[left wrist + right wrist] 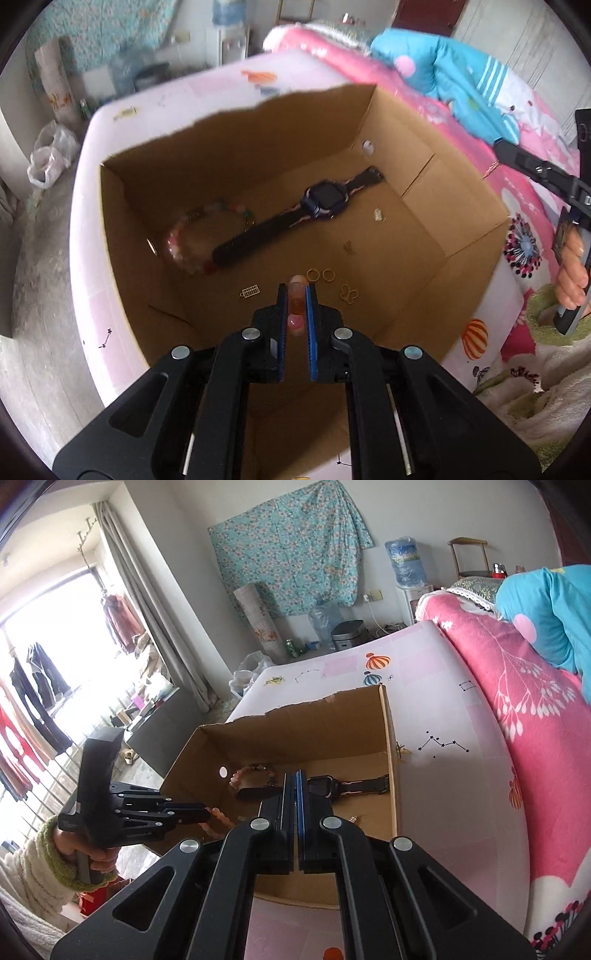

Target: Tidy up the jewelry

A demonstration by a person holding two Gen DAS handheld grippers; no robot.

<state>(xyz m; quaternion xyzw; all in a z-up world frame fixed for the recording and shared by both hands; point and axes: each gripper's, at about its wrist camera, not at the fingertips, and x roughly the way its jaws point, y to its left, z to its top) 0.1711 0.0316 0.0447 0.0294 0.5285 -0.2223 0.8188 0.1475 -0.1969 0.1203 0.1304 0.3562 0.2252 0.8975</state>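
We have a bead bracelet point(296, 306) pinched in the left gripper point(296, 295) — its jaws nearly shut on the pink and orange beads, the rest of the strand hanging below in the right wrist view. It hangs above the box point(424, 206), over the 2 gold rings point(320, 274) and the butterfly charm point(349, 294). To do this well we should carry the strand toward bare cardboard, clear of the watch point(299, 216) and the other bracelet point(192, 240), lower it close to the floor of the box, then open, so the beads do not scatter the small pieces. The left gripper points steeply down into the box. The right gripper point(296, 786) has its jaws fully shut on nothing and tilts gently down at the box's near edge.
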